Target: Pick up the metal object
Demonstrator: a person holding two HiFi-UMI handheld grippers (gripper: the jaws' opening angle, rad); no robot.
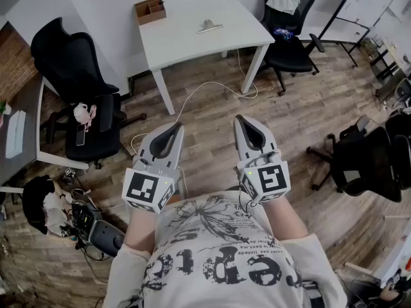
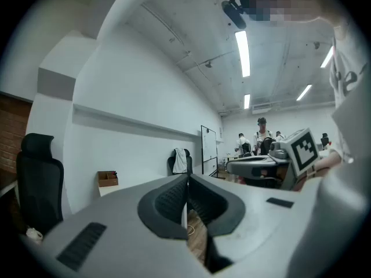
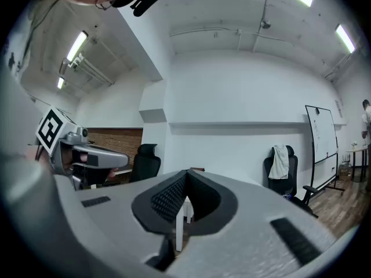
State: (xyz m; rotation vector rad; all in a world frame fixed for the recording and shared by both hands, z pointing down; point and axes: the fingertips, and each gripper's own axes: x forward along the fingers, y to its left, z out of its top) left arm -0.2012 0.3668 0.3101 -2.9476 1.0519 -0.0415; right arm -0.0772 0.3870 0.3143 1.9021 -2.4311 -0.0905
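Wooden flooring lies between me and the white table (image 1: 192, 40) at the top of the frame. The metal object (image 1: 209, 26) rests there, right of a wooden box (image 1: 149, 9). My left gripper (image 1: 176, 129) and right gripper (image 1: 240, 120) sit low in the frame, jaws pressed together, empty. I should step close, spread the right jaws early, and come down squarely over what looks like the raised part.
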